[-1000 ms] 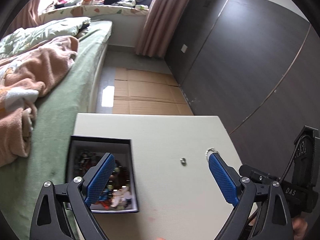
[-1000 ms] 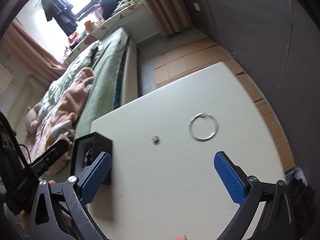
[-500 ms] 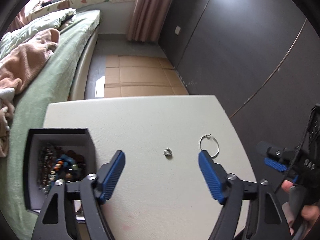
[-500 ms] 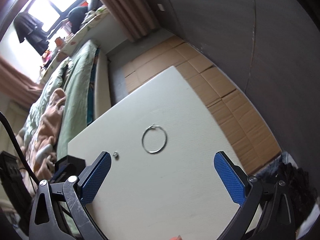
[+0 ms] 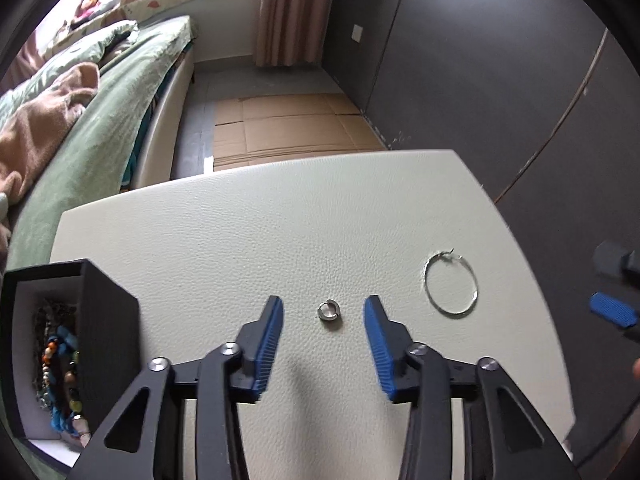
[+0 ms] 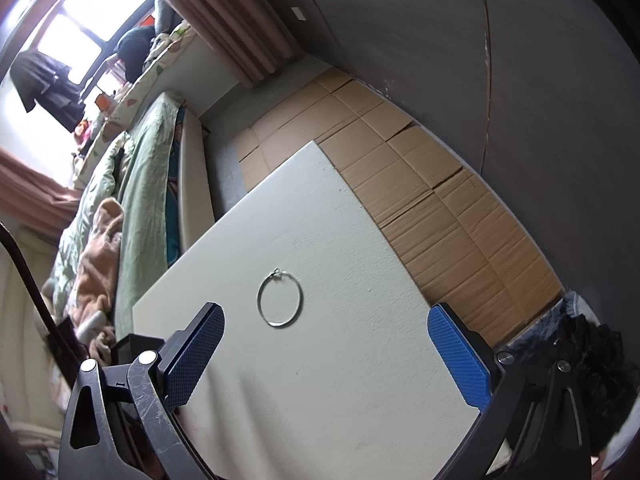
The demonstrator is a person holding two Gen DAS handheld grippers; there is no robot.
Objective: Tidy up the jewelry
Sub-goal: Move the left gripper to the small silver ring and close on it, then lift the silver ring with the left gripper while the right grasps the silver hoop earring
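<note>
Partly cropped, jewelry box shows beads.

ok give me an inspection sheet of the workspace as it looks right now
surface: white leather-textured table, mostly bare
job's things: small silver ring and large thin hoop lie apart on the table; black jewelry box at the left edge, open, holding beaded pieces
clutter: nothing seen on the table
grippers: left hand-held gripper closing, small ring between its jaws, pads not yet on it; right hand-held gripper open, empty, hoop just ahead of it
cables: black cable at the left edge of the right wrist view
surroundings: bed with green bedding, cardboard sheets on the floor, dark wall panels, curtain
</note>
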